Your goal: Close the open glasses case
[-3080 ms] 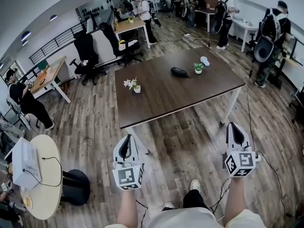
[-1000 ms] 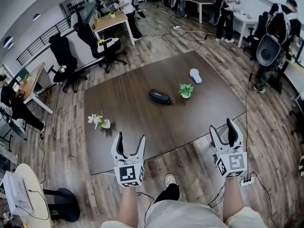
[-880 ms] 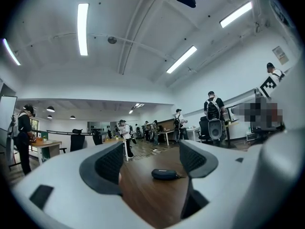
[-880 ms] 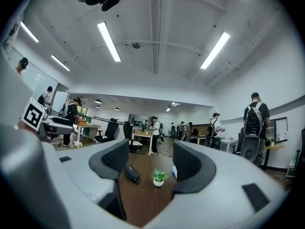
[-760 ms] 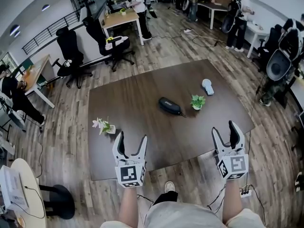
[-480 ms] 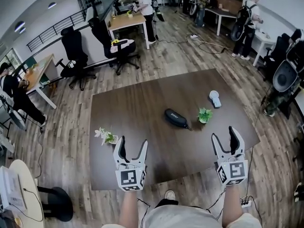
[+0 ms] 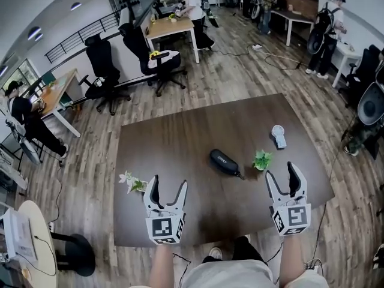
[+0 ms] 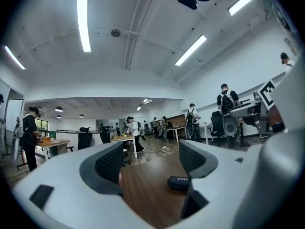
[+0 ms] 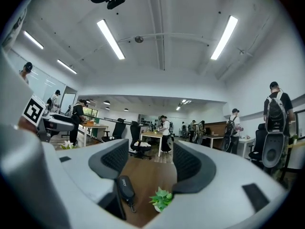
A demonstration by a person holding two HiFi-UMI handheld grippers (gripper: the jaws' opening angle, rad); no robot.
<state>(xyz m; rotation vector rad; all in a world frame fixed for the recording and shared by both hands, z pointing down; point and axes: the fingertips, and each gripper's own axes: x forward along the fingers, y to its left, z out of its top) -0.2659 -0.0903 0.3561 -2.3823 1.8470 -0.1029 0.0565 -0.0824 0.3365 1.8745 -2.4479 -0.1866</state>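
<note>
The left tool (image 7: 168,189) hangs spread and empty over the near edge of the counter (image 7: 180,137). The glasses case (image 7: 225,162) lies mid-counter, untouched, just left of a small plant (image 7: 261,159), so closing looks not yet begun. The right tool (image 7: 281,177) is likewise spread and empty, with bare counter ahead of it.

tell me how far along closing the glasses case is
Nothing looks done. The glasses case lies on the table beside a small plant, no gripper touching it. In hand: nothing; left gripper and right gripper are open and empty near the table's front edge. Left: reach the case and shut it.
</note>
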